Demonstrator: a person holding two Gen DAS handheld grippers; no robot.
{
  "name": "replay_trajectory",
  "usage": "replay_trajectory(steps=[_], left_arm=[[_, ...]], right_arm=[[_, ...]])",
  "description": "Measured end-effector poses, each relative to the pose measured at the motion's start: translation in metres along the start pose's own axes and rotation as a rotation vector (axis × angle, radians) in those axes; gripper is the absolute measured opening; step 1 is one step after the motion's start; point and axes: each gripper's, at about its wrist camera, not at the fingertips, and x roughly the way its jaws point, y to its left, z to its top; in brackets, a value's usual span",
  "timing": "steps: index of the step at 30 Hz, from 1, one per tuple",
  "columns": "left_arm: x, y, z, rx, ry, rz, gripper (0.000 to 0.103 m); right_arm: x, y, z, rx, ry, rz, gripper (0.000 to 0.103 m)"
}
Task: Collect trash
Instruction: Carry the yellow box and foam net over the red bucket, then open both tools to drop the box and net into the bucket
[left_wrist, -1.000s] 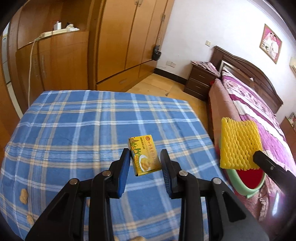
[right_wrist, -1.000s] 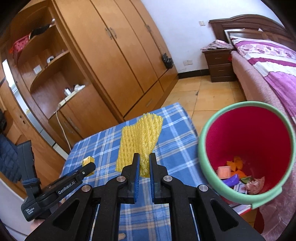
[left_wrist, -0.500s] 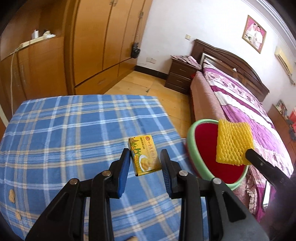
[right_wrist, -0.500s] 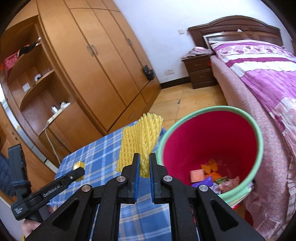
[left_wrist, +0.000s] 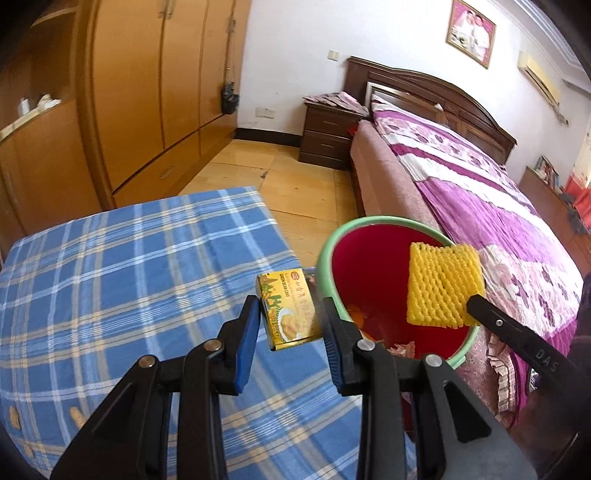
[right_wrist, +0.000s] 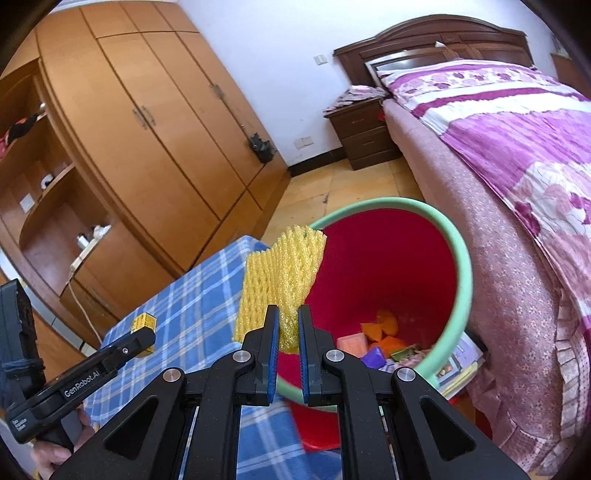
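The left tool (left_wrist: 288, 325) is clamped, jaws part-way apart, on a small yellow-and-green cake box (left_wrist: 290, 308), its blue pads (left_wrist: 247, 339) pressing the box's two sides and holding it in the air above the corner of the bench (left_wrist: 129, 280), which is covered in a blue plaid cloth. The box's printed face, showing a picture of yellow cakes and the words "Green Bean Cake", is turned toward the camera, and the box sits just beside the green rim of a bin (left_wrist: 327, 254). The right tool (right_wrist: 284, 332) has its jaws drawn nearly together on the lower edge of a yellow foam fruit net (right_wrist: 280, 280), a soft ribbed mesh sleeve that stands upright from the pads and slightly bent at the top. The net hangs over the open mouth of the bin, a red bucket with a pale green lip standing on the floor between the bench and a bed (right_wrist: 517, 155) with a purple floral cover. At the bin's bottom lie orange scraps, a pink block, a purple piece and crumpled wrappers (right_wrist: 380, 343).
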Motion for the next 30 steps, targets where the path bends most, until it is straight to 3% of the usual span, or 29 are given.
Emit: replay_trajectory(steps=[17, 19, 22, 30], left_arm=[[0.058, -0.066, 0.001, 0.115, 0.084, -0.133, 0.034], [0.061, -0.069, 0.0, 0.122, 0.093, -0.135, 0.035], [0.066, -0.07, -0.001, 0.115, 0.105, -0.15, 0.046], [0.065, -0.064, -0.005, 0.088, 0.116, -0.144, 0.047]], right_arm=[[0.02, -0.053, 0.0, 0.083, 0.029, -0.097, 0.012], [0.021, -0.057, 0.0, 0.091, 0.034, -0.094, 0.012], [0.023, -0.062, -0.001, 0.106, 0.041, -0.096, 0.014], [0.021, -0.064, -0.003, 0.118, 0.043, -0.084, 0.024]])
